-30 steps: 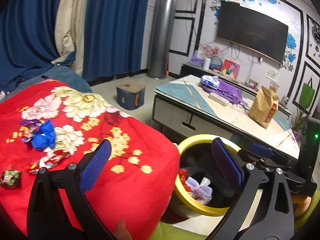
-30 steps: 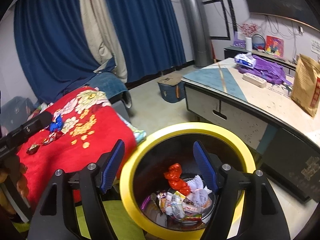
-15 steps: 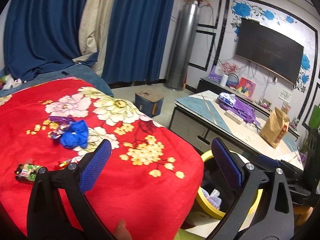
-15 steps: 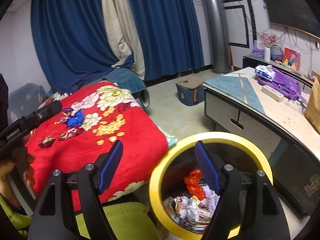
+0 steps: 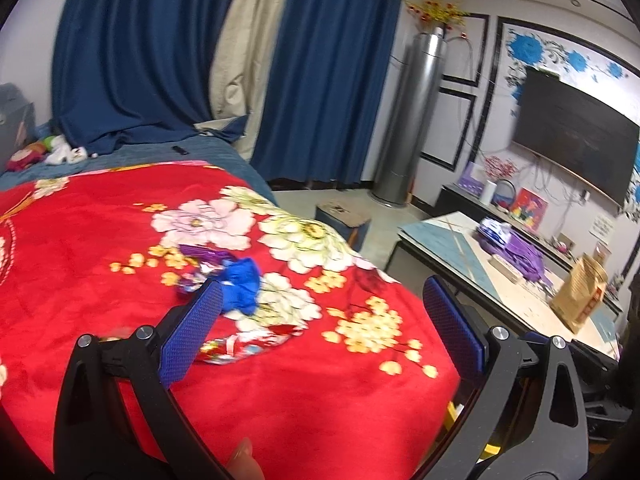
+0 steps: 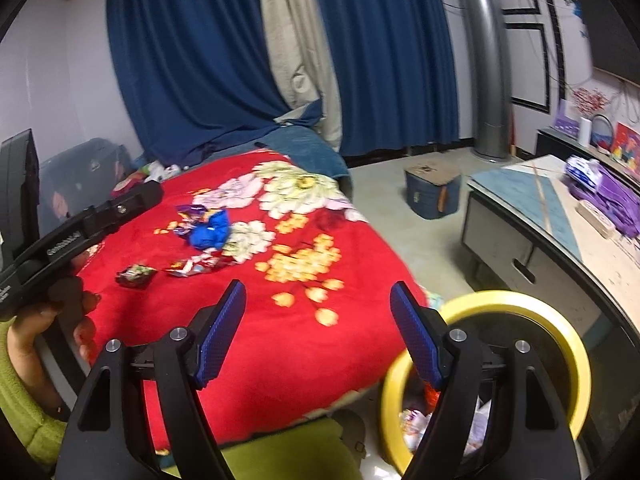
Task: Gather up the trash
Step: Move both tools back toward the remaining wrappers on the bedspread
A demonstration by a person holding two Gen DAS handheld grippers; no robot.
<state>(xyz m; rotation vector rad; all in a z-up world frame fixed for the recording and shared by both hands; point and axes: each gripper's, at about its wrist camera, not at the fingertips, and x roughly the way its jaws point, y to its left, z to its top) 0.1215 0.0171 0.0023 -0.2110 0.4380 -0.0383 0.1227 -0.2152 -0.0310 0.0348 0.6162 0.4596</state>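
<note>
Right gripper is pointing forward and down over the near edge of the red floral blanket; fingers standing wide apart, nothing between them. Right finger is hanging over the rim of the yellow-rimmed trash bin, which is sitting on the floor just beside the bed, wrappers piled inside.

Left gripper is tilting down over the blanket too; fingers spread wide, empty. A fingertip of the holding hand is showing at the bottom edge. In the right wrist view the left hand, green sleeve, is wrapping the gripper's handle at the left side of the bed.

Trash lying on the blanket, apart from both grippers: a red-and-white foil wrapper just past the left finger, a dark candy wrapper beside it, then a crumpled blue wrapper touching a purple foil wrapper.

Further out: counter with a purple bag and a brown paper bag; blue curtains behind.
</note>
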